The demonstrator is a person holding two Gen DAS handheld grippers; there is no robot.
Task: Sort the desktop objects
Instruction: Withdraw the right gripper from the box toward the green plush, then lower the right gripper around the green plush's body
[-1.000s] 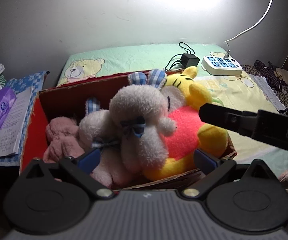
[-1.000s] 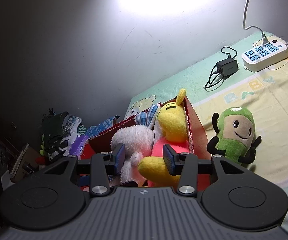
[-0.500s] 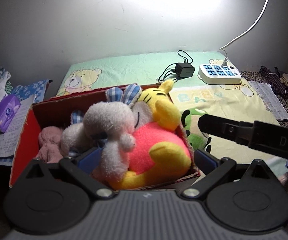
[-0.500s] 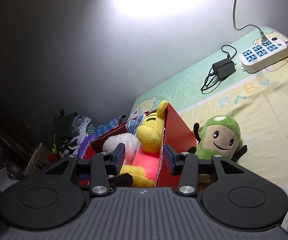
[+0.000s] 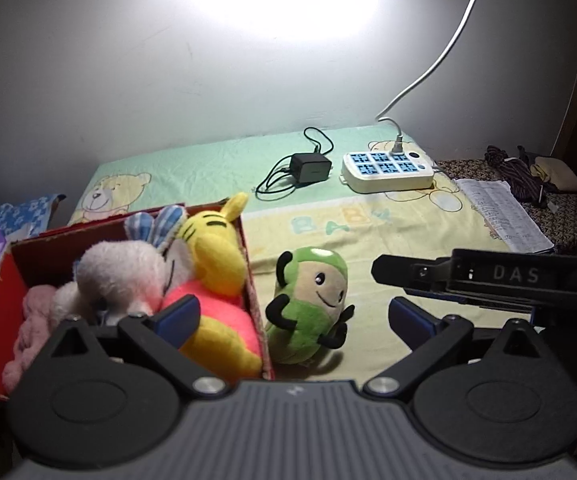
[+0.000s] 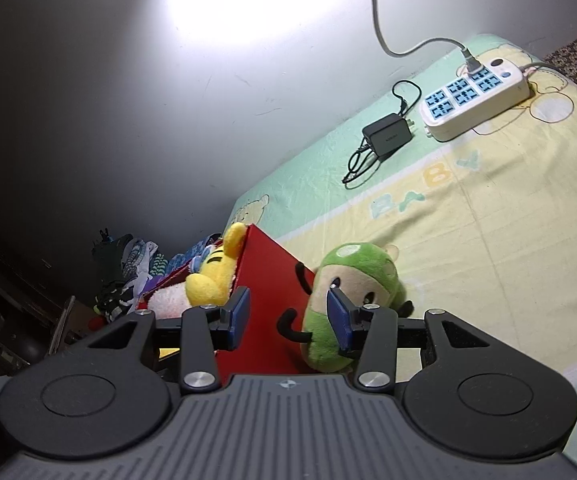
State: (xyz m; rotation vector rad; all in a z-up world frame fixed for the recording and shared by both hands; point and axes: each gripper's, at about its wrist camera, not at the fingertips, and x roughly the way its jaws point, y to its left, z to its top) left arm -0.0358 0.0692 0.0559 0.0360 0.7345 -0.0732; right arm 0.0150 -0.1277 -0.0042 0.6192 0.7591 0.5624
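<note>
Both views have swung rightward in the past second: the red box (image 5: 256, 280) has slid toward the left of each picture, and the green plush (image 5: 308, 304), hidden before, now stands in plain sight just beside the box's right wall. We hold the left gripper (image 5: 292, 318) with its jaws spread wide and empty, the green plush showing between them but farther off. The right gripper (image 6: 288, 314) also has its jaws parted with nothing in them, the box wall and the plush's near side framed in the gap.

The box already carries the yellow bear (image 5: 212, 256), the white plush (image 5: 120, 272) and a pink one (image 5: 32, 320), so we judge the green plush the next to go in. To do this well, we should shift the right gripper slightly right so both pads straddle the plush's body rather than the box wall, close around its middle, not a thin black arm, then lift clear of the rim before moving over the crowded box.
</note>
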